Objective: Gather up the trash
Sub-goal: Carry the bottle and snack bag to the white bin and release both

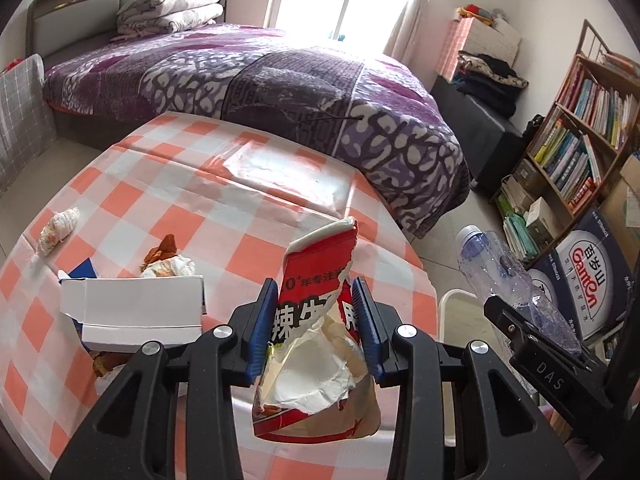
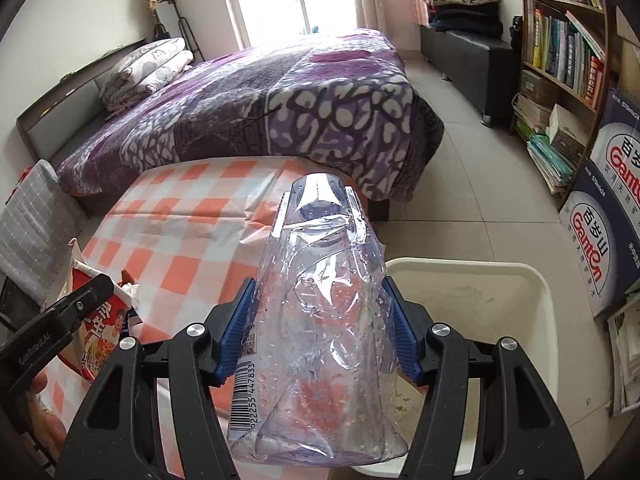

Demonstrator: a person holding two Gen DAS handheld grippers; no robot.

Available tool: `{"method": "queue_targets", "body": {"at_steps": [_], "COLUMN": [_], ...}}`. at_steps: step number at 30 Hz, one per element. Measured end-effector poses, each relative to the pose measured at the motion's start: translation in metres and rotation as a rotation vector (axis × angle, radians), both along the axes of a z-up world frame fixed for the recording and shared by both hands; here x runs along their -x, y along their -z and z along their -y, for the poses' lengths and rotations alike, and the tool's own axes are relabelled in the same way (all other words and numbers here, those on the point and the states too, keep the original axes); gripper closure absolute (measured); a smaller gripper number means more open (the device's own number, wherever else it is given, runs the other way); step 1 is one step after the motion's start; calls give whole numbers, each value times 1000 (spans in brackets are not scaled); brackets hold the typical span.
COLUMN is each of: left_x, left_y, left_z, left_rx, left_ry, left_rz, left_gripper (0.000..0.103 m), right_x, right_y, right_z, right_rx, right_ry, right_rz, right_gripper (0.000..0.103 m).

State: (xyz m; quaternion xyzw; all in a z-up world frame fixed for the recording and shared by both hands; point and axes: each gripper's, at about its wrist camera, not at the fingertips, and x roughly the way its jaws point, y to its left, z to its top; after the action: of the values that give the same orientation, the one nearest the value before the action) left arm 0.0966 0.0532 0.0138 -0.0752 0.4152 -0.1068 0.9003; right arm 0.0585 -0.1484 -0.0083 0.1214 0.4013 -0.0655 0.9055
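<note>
My left gripper [image 1: 318,320] is shut on a torn red and white snack wrapper [image 1: 320,360], held above the near edge of the checked table [image 1: 248,224]. The wrapper also shows in the right wrist view [image 2: 102,332]. My right gripper [image 2: 320,328] is shut on a crushed clear plastic bottle [image 2: 320,320], held over the rim of a white bin [image 2: 480,292]. The bottle [image 1: 508,280] and the bin [image 1: 456,308] also show at the right of the left wrist view. More trash lies on the table: a white open box [image 1: 136,308], a crumpled tissue with brown scraps [image 1: 168,260] and a wadded tissue [image 1: 58,230].
A bed with a purple blanket [image 1: 280,80] stands behind the table. A bookshelf [image 2: 560,40] and stacked Ganten cartons [image 2: 600,220] line the right wall. A dark bench with folded clothes [image 2: 468,36] is at the back right. Tiled floor lies between bed and shelf.
</note>
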Motion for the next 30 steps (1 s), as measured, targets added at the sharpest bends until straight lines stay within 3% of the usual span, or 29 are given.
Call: {"method": "queue_targets", "body": {"at_steps": [9, 11, 13, 30], "left_x": [5, 8, 11, 35], "left_y": [3, 3, 4, 10], "left_z": [54, 66, 78, 165], "left_rx": [-11, -15, -20, -49], "left_ry": [92, 114, 136, 299], "left_rz": [-2, 0, 2, -14], "left_gripper": [64, 64, 64, 64], "right_x": [17, 21, 29, 70], "right_y": [13, 14, 12, 4], "right_z": [57, 68, 79, 149], "right_rx": [-44, -45, -31, -57], "right_ry": [138, 169, 209, 408], "right_rz": [-82, -90, -79, -38], "right_gripper": [43, 38, 22, 12]}}
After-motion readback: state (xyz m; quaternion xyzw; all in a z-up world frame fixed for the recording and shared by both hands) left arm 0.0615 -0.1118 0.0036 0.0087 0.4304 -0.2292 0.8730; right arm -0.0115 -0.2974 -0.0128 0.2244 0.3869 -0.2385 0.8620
